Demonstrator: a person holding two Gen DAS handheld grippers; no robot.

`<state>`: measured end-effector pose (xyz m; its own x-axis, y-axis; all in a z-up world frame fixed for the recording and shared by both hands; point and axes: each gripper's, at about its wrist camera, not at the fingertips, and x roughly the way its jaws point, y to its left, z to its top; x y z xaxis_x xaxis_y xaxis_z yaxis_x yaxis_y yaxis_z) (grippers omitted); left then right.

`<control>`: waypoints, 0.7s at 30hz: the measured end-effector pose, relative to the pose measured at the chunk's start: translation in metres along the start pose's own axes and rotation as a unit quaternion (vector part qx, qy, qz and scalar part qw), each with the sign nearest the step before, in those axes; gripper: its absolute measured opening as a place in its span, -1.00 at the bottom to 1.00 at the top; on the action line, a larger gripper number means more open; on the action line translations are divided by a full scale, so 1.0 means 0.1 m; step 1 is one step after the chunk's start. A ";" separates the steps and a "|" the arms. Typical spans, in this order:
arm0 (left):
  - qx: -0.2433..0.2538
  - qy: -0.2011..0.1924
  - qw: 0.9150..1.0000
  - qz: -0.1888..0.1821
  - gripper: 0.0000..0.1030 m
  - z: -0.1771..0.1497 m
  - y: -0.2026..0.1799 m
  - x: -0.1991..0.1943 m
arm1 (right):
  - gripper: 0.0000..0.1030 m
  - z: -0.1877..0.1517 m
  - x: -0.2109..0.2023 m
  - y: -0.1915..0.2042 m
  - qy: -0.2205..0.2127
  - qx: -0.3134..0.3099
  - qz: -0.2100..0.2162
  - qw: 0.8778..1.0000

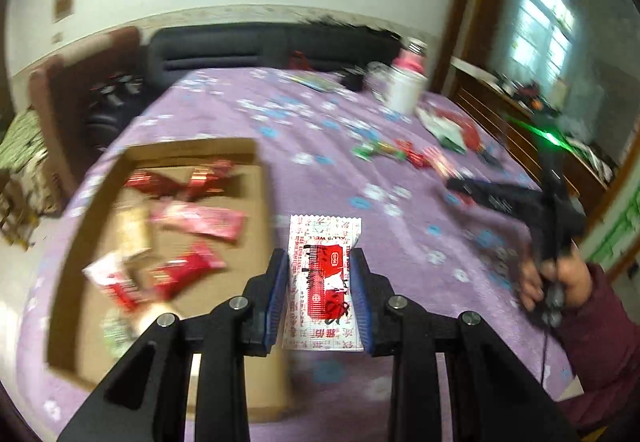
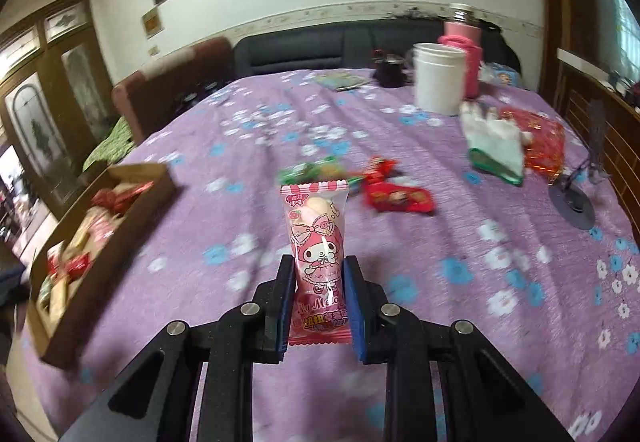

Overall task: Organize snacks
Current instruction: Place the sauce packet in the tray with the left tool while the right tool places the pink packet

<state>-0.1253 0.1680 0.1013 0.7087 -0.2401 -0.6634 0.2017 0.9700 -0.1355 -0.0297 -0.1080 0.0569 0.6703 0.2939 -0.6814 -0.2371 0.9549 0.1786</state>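
Observation:
My left gripper [image 1: 322,262] is shut on a white-and-red snack packet [image 1: 325,282], held above the purple cloth just right of a shallow cardboard box [image 1: 96,210]. The box holds several red and pink snack packets [image 1: 200,222]. My right gripper [image 2: 316,270] is shut on a pink cartoon-print snack packet [image 2: 318,254], upright between the blue pads. The same box [image 2: 132,178] lies far left in the right wrist view. Loose red snacks [image 2: 396,198] and green snacks [image 2: 308,170] lie on the cloth beyond it. The right gripper's body [image 1: 520,202] also shows in the left wrist view, in a hand [image 1: 560,282].
A white bucket [image 2: 440,78] and a pink container [image 2: 464,46] stand at the table's far side. A white glove [image 2: 496,146] and a red patterned bag [image 2: 540,138] lie at the right, near a small black stand [image 2: 572,202]. A dark sofa [image 2: 320,46] runs behind the table.

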 end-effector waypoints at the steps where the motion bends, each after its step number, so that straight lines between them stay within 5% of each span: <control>1: -0.010 -0.004 1.000 0.008 -0.42 -0.01 0.11 -0.04 | -0.51 -0.01 -0.03 0.10 0.003 -0.003 0.012 1.000; 12: -0.098 0.001 0.992 0.077 -0.41 -0.27 1.02 -0.17 | -0.50 0.11 -0.01 1.36 0.047 -0.067 0.119 0.990; 21: -0.145 0.016 0.986 0.081 -0.41 -0.41 1.41 -0.08 | -0.49 -0.05 0.39 2.27 0.097 -0.141 0.138 0.975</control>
<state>-0.1303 0.3085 0.0575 0.6929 -0.0837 -0.7161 -0.1186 0.9665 -0.2277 -0.0607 0.1197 0.0674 0.4137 0.4991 -0.7614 -0.5921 0.7828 0.1914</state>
